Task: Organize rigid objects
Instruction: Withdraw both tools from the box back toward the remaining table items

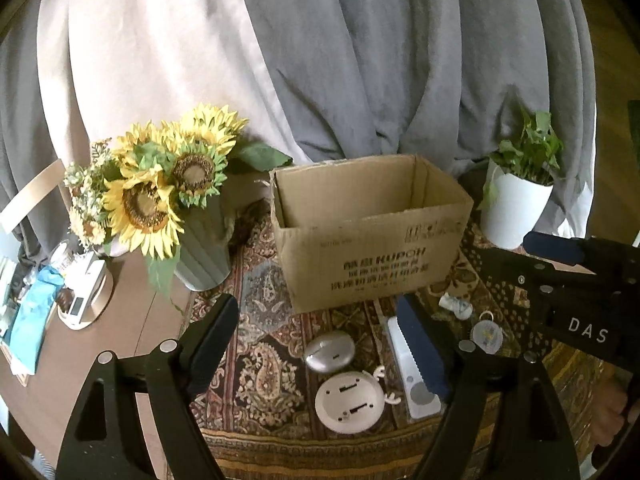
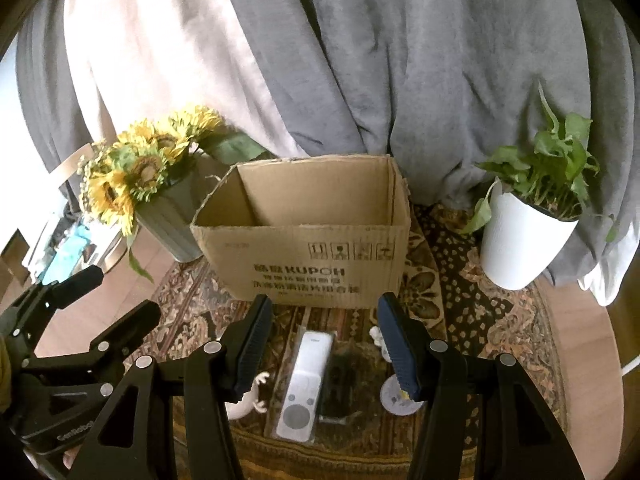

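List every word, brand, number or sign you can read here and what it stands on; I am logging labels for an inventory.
"KUPOH": front wall of the cardboard box, with unreadable characters before it.
Two lines of characters beneath it: too blurred to read.
Four handling pictograms: box front, too small to make out.
"DAS": body of the right hand-held gripper.
"GenRobot", cut off at the edge: body of the left hand-held gripper.
White remote: small mark, unreadable.
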Available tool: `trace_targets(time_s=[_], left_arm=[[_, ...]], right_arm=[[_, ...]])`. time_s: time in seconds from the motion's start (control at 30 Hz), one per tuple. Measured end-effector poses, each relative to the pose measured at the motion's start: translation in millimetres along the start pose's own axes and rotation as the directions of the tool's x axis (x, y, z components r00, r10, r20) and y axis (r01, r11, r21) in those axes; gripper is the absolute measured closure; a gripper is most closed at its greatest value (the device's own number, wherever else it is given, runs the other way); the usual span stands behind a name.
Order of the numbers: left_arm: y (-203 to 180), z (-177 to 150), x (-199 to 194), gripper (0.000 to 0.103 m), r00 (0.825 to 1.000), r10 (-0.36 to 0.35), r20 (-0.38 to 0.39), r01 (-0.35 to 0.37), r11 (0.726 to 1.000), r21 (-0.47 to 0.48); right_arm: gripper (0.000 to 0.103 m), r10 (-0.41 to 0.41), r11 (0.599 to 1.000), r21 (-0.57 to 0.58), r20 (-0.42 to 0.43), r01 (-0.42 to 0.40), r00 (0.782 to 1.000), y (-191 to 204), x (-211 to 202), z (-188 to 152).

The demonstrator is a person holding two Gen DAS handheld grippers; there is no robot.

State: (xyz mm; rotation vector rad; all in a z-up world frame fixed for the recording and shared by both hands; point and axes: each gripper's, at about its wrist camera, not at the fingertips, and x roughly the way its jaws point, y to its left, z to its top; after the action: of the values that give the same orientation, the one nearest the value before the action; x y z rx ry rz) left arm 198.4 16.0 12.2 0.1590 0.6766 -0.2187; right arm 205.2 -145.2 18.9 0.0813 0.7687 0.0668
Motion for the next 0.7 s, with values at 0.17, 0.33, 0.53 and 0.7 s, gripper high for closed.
trace_targets(time_s=[0.17, 0.33, 0.53, 0.7], left_arm=[[-3, -13, 1, 0.02, 0.999, -0.028, -0.023, 0.028, 1.0, -0.008], [-8, -25, 3, 0.02, 0.999, -0.03, -0.037, 0.031, 0.999, 0.029], [-10, -38, 6, 0.02, 0.997, -0.045, -0.055, 0.048, 0.997, 0.06], [-12, -50, 9, 0.02, 0.996, -0.055, -0.071, 0.062, 0.993, 0.101]], right_arm=[[0.047, 0.016, 1.0, 0.012, -0.019, -0.016, 1.0, 0, -1, -14], [0.047, 0.024, 0.999, 0.026, -0.049, -0.022, 0.999, -2, 2, -28], [0.047, 0.039, 0.998, 0.061, -0.066, -0.034, 0.997, -3, 7, -44], [0.047, 0.035, 0.997, 0.065, -0.064, -0.031, 0.997, -2, 9, -52]])
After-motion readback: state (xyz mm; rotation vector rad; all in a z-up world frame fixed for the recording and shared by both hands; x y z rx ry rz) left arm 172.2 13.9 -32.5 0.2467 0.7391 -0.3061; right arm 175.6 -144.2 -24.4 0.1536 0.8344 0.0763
